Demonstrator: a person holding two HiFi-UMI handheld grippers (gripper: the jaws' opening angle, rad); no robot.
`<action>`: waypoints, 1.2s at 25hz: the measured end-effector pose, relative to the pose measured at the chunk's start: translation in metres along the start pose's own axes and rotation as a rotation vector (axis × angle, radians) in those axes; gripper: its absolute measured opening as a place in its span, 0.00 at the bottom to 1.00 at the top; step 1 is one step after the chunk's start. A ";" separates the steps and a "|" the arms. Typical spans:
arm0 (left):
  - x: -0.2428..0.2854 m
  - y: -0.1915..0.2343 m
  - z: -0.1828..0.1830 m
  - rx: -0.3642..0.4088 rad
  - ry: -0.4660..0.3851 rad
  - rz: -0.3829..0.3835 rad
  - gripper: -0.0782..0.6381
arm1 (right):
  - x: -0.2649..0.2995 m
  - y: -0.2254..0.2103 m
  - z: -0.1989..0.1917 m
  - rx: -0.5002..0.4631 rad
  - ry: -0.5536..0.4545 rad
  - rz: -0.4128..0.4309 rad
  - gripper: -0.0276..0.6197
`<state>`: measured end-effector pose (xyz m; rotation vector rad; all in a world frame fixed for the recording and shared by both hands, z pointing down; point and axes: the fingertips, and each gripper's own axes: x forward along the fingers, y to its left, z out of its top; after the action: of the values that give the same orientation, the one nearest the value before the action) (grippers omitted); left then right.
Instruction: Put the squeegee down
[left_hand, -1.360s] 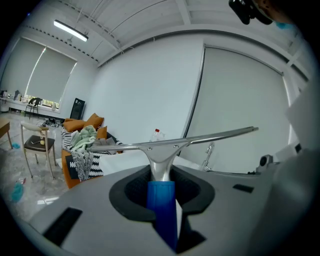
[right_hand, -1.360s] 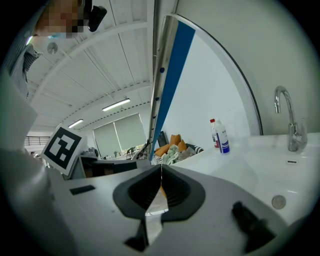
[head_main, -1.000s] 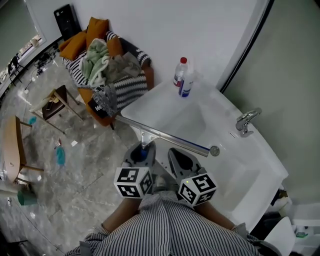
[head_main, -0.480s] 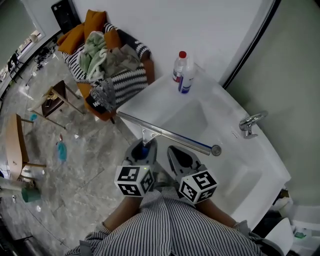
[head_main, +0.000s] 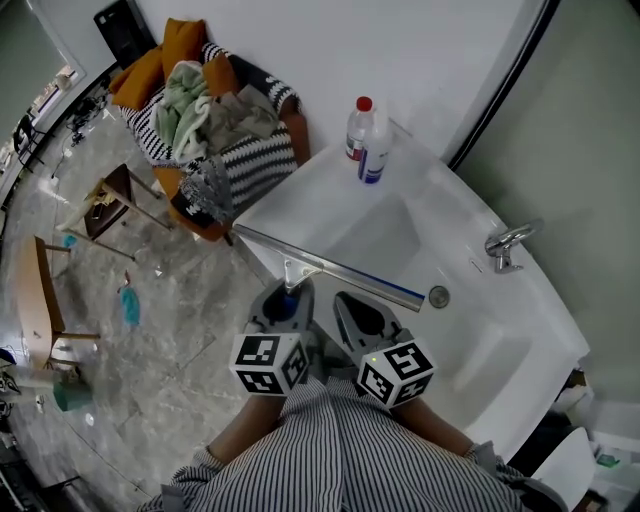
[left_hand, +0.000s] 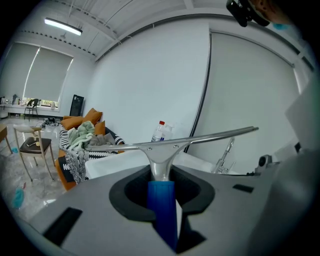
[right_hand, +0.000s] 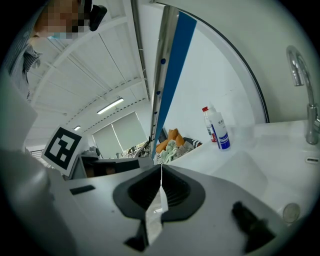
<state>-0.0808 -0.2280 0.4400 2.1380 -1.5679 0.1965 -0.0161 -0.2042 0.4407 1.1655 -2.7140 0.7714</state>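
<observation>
The squeegee (head_main: 330, 268) has a long metal blade and a blue handle (left_hand: 162, 200). My left gripper (head_main: 286, 300) is shut on that handle, jaws (left_hand: 161, 181) pressed on both sides. It holds the blade level across the near edge of the white basin (head_main: 290, 195). In the right gripper view the squeegee's blade (right_hand: 169, 65) shows as an upright metal and blue strip. My right gripper (head_main: 356, 312) hangs beside the left one. Its jaws (right_hand: 161, 172) meet along a thin seam with nothing between them.
Two bottles (head_main: 366, 135), one red-capped, stand at the basin's far corner. A chrome tap (head_main: 505, 243) and a drain (head_main: 438, 296) are at the right. An armchair heaped with clothes (head_main: 215, 130) and a small wooden table (head_main: 110, 195) stand on the marble floor to the left.
Both grippers have sunk a little toward the basin with the squeegee. The blade's right end now lies just short of the drain. Neither grip has changed.
</observation>
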 end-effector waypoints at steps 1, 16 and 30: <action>0.002 0.001 0.002 0.005 0.003 -0.004 0.25 | 0.001 -0.001 0.002 0.005 -0.005 -0.005 0.07; 0.031 0.025 0.020 0.051 0.044 -0.047 0.25 | 0.030 -0.012 0.013 0.064 -0.028 -0.077 0.07; 0.082 0.055 0.028 0.094 0.097 -0.055 0.25 | 0.061 -0.043 0.015 0.108 -0.027 -0.136 0.07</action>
<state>-0.1090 -0.3237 0.4633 2.2055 -1.4695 0.3561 -0.0274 -0.2761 0.4624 1.3766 -2.6097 0.8980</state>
